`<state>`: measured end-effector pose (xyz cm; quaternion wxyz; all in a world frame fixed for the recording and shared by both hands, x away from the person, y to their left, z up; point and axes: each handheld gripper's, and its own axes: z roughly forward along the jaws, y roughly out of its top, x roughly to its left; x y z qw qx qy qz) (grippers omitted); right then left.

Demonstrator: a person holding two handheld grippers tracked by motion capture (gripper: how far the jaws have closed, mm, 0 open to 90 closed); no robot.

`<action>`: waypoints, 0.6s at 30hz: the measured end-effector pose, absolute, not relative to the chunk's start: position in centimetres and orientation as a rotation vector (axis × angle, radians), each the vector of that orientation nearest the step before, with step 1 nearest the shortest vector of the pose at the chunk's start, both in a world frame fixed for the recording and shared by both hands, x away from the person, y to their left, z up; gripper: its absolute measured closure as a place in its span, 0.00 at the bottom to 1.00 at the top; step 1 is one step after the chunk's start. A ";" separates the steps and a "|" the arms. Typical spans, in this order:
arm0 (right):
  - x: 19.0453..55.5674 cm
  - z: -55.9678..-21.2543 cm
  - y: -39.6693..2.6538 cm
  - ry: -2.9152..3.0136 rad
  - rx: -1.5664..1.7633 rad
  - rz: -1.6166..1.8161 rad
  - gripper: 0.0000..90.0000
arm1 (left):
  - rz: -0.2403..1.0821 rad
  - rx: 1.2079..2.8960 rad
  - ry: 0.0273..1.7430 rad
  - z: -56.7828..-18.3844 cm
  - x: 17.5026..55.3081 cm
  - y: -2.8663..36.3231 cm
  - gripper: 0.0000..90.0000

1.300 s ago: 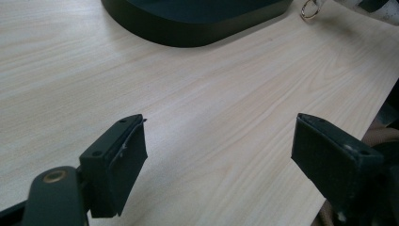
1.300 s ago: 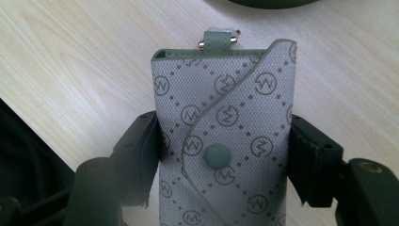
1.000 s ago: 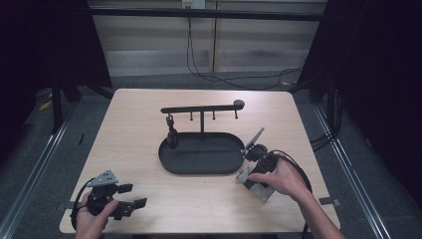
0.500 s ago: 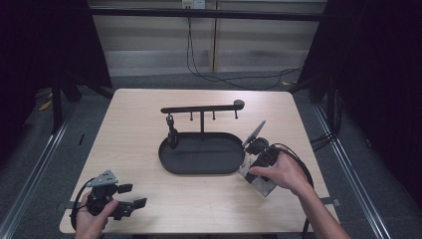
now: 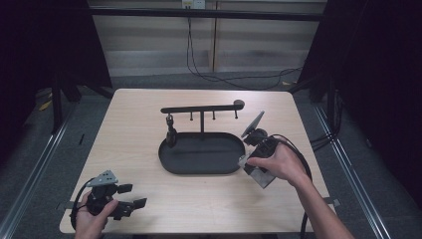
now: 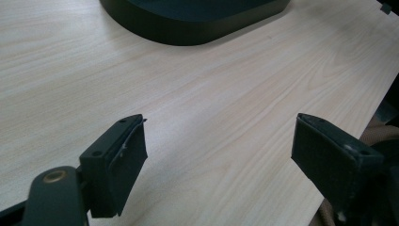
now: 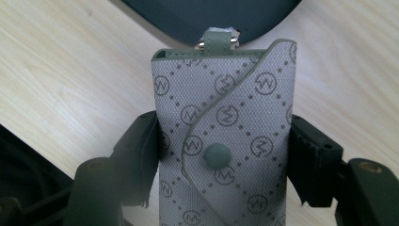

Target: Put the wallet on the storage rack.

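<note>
Pale wood grain runs across the surface (image 6: 226,122), smooth with a soft sheen, looking like laminate. The tray (image 5: 201,154) is dark and matt, smooth, its rounded rim catching only a dull light; plastic or coated metal, hard to tell. The rack (image 5: 201,108) above it looks like thin black metal, matt too. The key pouch (image 7: 226,136) has a finely woven grey texture printed with a diamond pattern, edged in smooth grey-green trim, with a matt round snap and a small shiny metal fitting at its top. The pads of the right tongs (image 7: 223,160) are matt black, slightly rough.
</note>
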<state>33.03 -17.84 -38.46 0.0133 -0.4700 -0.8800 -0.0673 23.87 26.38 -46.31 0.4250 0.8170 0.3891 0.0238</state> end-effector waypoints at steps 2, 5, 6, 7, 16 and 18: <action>33.5 -38.1 -17.8 -2.748 -1.471 -0.212 0.38 | 0.062 2.044 0.973 -46.3 23.9 26.4 0.20; 33.9 -38.1 -17.8 -2.748 -1.473 -0.206 0.38 | 0.063 2.043 0.977 -46.3 23.9 26.4 0.20; 34.1 -38.1 -17.7 -2.744 -1.483 -0.195 0.38 | 0.063 2.043 0.977 -46.4 23.9 26.4 0.20; 34.3 -38.1 -17.7 -2.741 -1.487 -0.195 0.38 | 0.058 2.043 0.981 -46.4 23.9 26.4 0.20; 35.9 -37.8 -17.6 -2.695 -1.545 -0.234 0.38 | 0.061 2.039 0.976 -46.3 23.9 26.5 0.20; 36.2 -37.9 -17.5 -2.674 -1.569 -0.235 0.38 | 0.059 2.043 0.972 -46.3 23.9 26.5 0.20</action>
